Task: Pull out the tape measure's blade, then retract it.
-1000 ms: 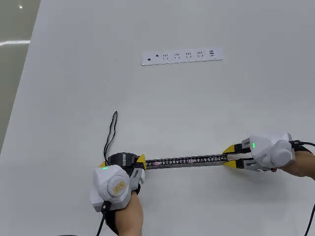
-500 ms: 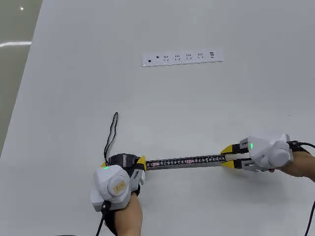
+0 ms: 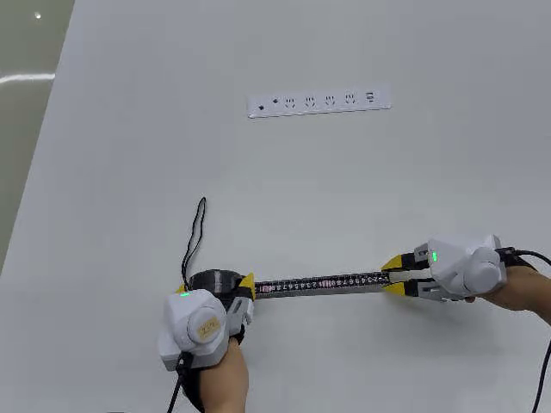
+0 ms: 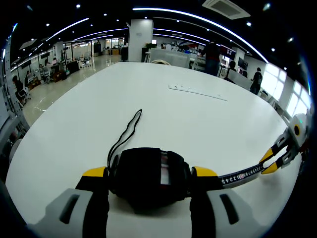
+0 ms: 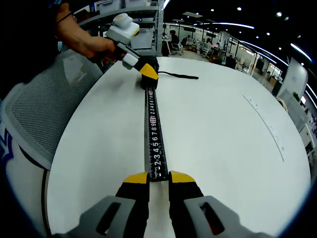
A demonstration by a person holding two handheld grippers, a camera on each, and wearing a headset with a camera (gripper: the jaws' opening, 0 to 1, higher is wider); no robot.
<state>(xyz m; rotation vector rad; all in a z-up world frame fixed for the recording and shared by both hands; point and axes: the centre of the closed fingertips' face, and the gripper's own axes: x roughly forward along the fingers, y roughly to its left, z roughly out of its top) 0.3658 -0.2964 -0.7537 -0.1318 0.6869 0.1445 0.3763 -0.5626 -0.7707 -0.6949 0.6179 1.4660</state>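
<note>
**A:** Where's the tape measure [image 4: 148, 176] sitting?

**B:** In the head view it's low on the white table [image 3: 387, 189], around 7 o'clock. The left gripper [image 3: 215, 284] has its yellow-tipped jaws clamped on either side of the black case. A thin black strap [image 3: 195, 237] trails off the case toward 11 o'clock and lies loose on the tabletop.

**A:** And the blade [image 5: 152, 134]?

**B:** It's drawn out from the case toward 3 o'clock, just above the surface or on it; I cannot tell which. The right gripper [image 3: 394, 275] has its jaws pinched together on the far tip. In the right gripper view the printed numbers run straight away toward 12 o'clock.

**A:** What else is on the table?

**B:** A white power strip [image 3: 318, 100] lies flat up at 12 o'clock, well apart from the tape.

**A:** What about the room?

**B:** A glossy greyish floor [image 3: 26, 129] shows past the table edge at 10 o'clock. The left gripper view shows an open office with long curved ceiling lights [image 4: 198, 17], a white column [image 4: 140, 33] at 12 o'clock and people [image 4: 257, 79] standing far off at 2 o'clock. In the right gripper view a grey mesh chair [image 5: 59, 99] sits beside the table at 9 o'clock.
</note>
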